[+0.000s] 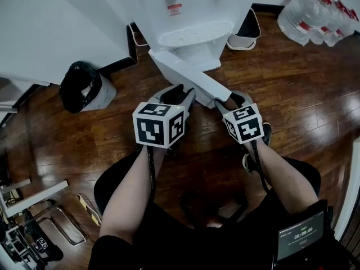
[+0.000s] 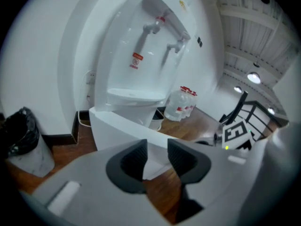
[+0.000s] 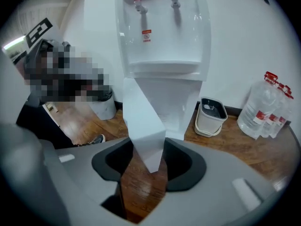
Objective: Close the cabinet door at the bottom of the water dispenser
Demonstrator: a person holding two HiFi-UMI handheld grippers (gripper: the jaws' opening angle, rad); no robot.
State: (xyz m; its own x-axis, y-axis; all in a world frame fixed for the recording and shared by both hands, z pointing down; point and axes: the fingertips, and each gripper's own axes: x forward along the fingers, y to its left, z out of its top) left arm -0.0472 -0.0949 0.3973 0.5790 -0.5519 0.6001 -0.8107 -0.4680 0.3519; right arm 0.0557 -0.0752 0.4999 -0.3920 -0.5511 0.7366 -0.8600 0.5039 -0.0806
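The white water dispenser (image 1: 191, 16) stands against the wall. Its bottom cabinet door (image 1: 191, 77) is swung out toward me over the wood floor. My right gripper (image 1: 233, 100) is at the door's free end. In the right gripper view the door's edge (image 3: 143, 121) passes down between the jaws of my right gripper (image 3: 146, 161), which stand open around it without a clear press. My left gripper (image 1: 179, 91) hovers just left of the door's end. Its jaws (image 2: 157, 157) are partly apart and hold nothing, with the door (image 2: 122, 131) beyond them.
A bin with a black bag (image 1: 81, 86) stands left of the dispenser. A small white bin (image 1: 244, 35) sits to the dispenser's right, and several water bottles (image 1: 315, 13) lie at the far right. A metal rack (image 1: 28, 207) is at the lower left. My shoe (image 1: 264, 134) is near the right gripper.
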